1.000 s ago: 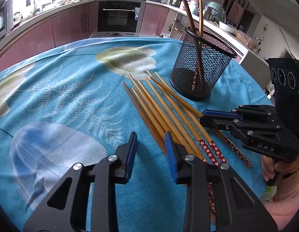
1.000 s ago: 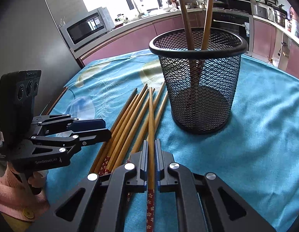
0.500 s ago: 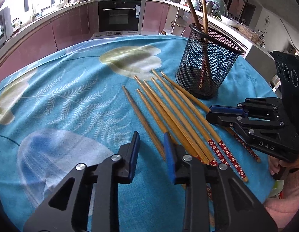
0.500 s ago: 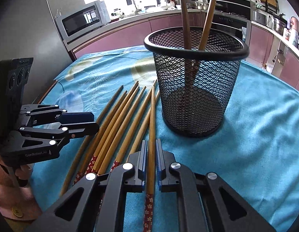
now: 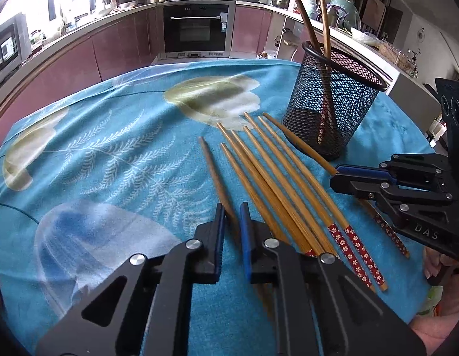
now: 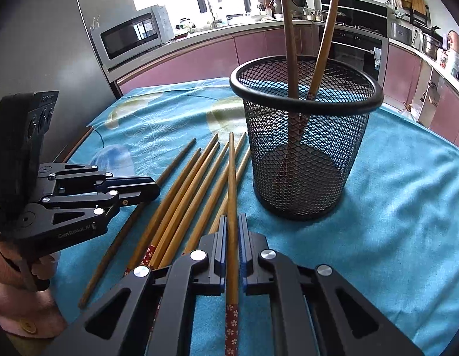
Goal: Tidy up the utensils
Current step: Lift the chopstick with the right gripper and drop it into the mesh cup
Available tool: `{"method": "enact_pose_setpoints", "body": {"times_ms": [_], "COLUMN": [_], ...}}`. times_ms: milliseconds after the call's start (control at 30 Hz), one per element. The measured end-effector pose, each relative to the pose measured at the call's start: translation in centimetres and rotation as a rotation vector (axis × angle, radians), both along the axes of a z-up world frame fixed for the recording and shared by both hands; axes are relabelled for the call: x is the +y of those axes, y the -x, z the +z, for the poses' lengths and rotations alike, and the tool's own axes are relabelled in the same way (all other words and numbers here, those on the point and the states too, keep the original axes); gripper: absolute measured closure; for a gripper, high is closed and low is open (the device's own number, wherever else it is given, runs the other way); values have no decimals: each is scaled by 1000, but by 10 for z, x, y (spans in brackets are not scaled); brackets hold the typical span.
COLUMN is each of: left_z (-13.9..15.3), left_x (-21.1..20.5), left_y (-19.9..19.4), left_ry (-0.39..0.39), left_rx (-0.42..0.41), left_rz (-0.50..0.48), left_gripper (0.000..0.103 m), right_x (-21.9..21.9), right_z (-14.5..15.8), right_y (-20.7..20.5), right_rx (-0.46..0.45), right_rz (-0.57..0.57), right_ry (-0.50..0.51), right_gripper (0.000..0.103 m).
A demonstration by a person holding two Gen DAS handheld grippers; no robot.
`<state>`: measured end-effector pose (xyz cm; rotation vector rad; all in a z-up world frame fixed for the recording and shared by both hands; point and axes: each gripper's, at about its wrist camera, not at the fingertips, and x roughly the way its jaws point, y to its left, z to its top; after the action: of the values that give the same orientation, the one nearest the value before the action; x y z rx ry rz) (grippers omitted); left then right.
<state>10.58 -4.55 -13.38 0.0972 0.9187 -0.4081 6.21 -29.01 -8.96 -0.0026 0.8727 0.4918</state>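
Note:
Several bamboo chopsticks (image 5: 276,178) with red flowered ends lie side by side on the blue cloth, also in the right wrist view (image 6: 182,204). A black mesh holder (image 5: 333,109) stands behind them with two chopsticks upright in it; it also shows in the right wrist view (image 6: 306,136). My right gripper (image 6: 233,225) is shut on one chopstick (image 6: 231,184), its tip raised toward the holder. My left gripper (image 5: 230,219) is open, its jaws either side of the leftmost, darker chopstick (image 5: 214,172), low over the cloth.
The round table's blue cloth with leaf print (image 5: 110,154) stretches left. Its edge drops off behind the holder (image 6: 422,136). Kitchen counters and an oven (image 5: 196,26) stand beyond, a microwave (image 6: 131,34) at the left.
My left gripper has moved forward over the leftmost chopstick and its jaws have narrowed around it. My right gripper has lifted its chopstick slightly, still held.

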Motion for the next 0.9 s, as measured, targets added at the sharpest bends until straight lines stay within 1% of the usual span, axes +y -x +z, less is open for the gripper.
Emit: {"method": "enact_pose_setpoints", "body": {"times_ms": [100,300,633,900], "left_z": [4,21,71,105], "left_x": [4,8,23,30], "left_y": [3,12,27,41], "left_ry": [21,45,174,262], "left_rx": [-1,-42,-106,-155], "left_rz": [3,-2,-48,-89], "left_gripper": [95,95,96,96], "right_x": [-2,-7,-25,-39], "right_z": [9,27,68,92], "right_y": [6,16,34,39], "right_rx": [-21,-58,-165,-236], "right_rz": [20,43,56,28], "right_ry": [-20,-69,-146,-188], "right_gripper": [97,97,97,97]}}
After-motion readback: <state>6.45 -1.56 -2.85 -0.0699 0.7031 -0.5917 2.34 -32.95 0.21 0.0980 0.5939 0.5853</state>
